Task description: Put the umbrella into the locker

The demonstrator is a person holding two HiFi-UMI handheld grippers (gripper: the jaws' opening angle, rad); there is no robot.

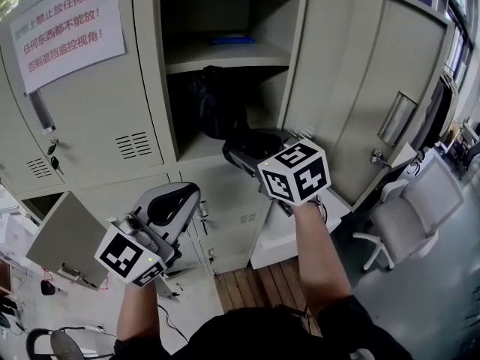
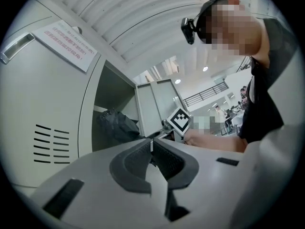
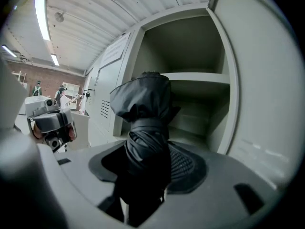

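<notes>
A folded black umbrella points into the lower part of the open locker, under its shelf. My right gripper is shut on the umbrella's lower end, just outside the opening. In the right gripper view the umbrella stands up between the jaws of my right gripper, with the locker's inside behind it. My left gripper hangs lower left, in front of the closed lower lockers. It is shut with nothing in it, and the umbrella shows past it in the left gripper view.
The locker door stands open to the right. A flat blue item lies on the shelf. A paper notice is stuck on the left locker. A low locker door hangs open bottom left. A white chair stands at the right.
</notes>
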